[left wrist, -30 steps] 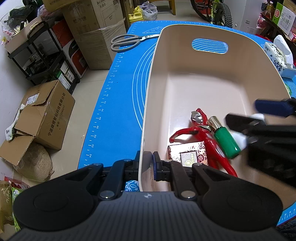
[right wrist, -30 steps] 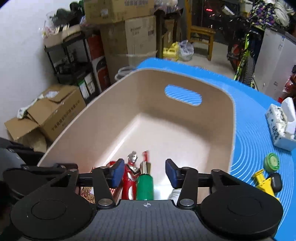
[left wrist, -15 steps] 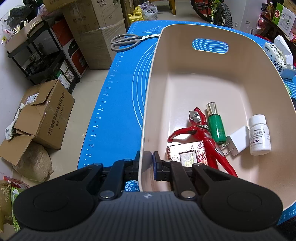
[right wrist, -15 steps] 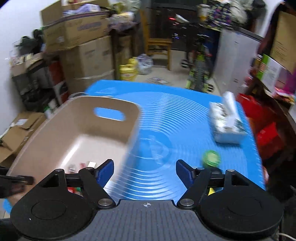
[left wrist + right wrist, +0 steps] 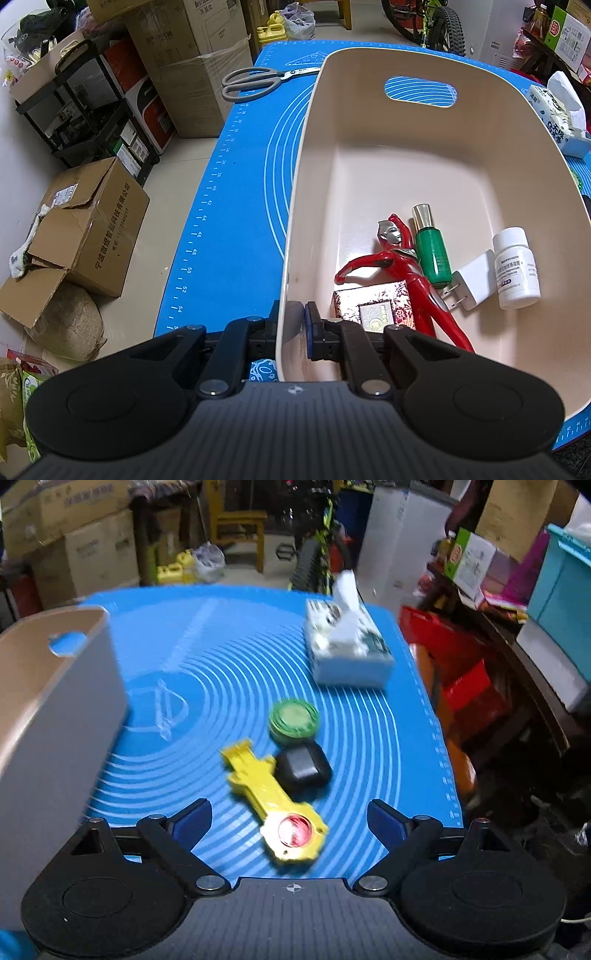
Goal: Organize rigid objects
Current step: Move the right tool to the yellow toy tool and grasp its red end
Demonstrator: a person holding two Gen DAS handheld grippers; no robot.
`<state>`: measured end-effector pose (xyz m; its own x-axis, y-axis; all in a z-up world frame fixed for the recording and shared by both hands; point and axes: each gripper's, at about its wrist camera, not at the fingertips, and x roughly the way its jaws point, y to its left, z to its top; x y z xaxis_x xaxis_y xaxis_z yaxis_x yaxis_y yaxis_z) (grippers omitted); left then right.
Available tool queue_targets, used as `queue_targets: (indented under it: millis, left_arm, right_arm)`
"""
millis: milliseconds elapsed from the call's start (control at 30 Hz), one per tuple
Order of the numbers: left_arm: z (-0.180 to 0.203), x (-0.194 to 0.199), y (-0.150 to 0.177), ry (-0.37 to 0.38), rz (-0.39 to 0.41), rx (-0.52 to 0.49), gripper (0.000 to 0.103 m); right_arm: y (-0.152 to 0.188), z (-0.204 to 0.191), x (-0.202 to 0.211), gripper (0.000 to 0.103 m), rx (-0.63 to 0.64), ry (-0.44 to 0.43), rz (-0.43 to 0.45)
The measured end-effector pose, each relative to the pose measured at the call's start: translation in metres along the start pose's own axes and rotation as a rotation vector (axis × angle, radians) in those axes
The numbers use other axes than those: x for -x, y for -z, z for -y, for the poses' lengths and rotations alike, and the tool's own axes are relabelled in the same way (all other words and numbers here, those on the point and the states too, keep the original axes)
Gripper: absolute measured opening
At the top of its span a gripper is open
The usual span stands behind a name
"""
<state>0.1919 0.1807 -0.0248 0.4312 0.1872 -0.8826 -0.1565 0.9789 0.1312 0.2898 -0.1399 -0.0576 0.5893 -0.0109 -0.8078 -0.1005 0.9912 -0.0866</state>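
in the 1 beige bin [image 5: 480, 155] lie 1 red figure [image 5: 410, 269], 1 green bottle [image 5: 432, 254], 1 white pill bottle [image 5: 517, 269], 1 white charger [image 5: 476, 280] and 1 patterned box [image 5: 373, 306]. on the mat sit 1 yellow toy [image 5: 273, 801], 1 green disc [image 5: 293, 720], 1 black case [image 5: 303, 768], 1 tissue pack [image 5: 347, 650] and 1 pair of scissors [image 5: 258, 79].

**Background clutter around the desk**

Blue mat [image 5: 236, 206] with white rings and ruler marks covers the desk. Tissue box [image 5: 347, 646] near the far right corner, a tissue sticking up. On the floor off the left edge: stacked cardboard boxes [image 5: 192, 62], black shelf rack [image 5: 85, 122], opened carton [image 5: 85, 225], tan sack [image 5: 66, 321]. Yellow jug [image 5: 272, 31] and wooden chair [image 5: 236, 528] past the far edge. Bicycle wheel [image 5: 443, 24] far right, blurry.
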Motion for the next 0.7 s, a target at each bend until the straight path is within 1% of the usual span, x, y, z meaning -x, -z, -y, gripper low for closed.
queue_targets:
  millis: [100,233,433,567,633,700]
  left_arm:
    - [0.0,0.0,0.0,0.0,0.0,0.0,0.013]
    - [0.0,0.0,0.0,0.0,0.0,0.0,0.014]
    - [0.0,0.0,0.0,0.0,0.0,-0.001,0.014]
    - [0.0,0.0,0.0,0.0,0.0,-0.001,0.014]
    - [0.0,0.0,0.0,0.0,0.0,-0.001,0.014]
    - [0.0,0.0,0.0,-0.001,0.0,-0.002,0.014]
  right_arm:
    - [0.005,0.006,-0.011,0.092,0.002,0.007,-0.017]
    - [0.011,0.012,-0.023,0.092,0.005,-0.021,-0.034]
    - [0.015,0.011,-0.038,0.091,0.043,-0.036,-0.042]
    - [0.018,0.01,-0.047,0.084,0.048,-0.055,-0.05]
    - [0.018,0.009,-0.046,0.081,0.047,-0.072,-0.036]
    - [0.019,0.011,-0.046,0.074,0.037,-0.102,-0.029]
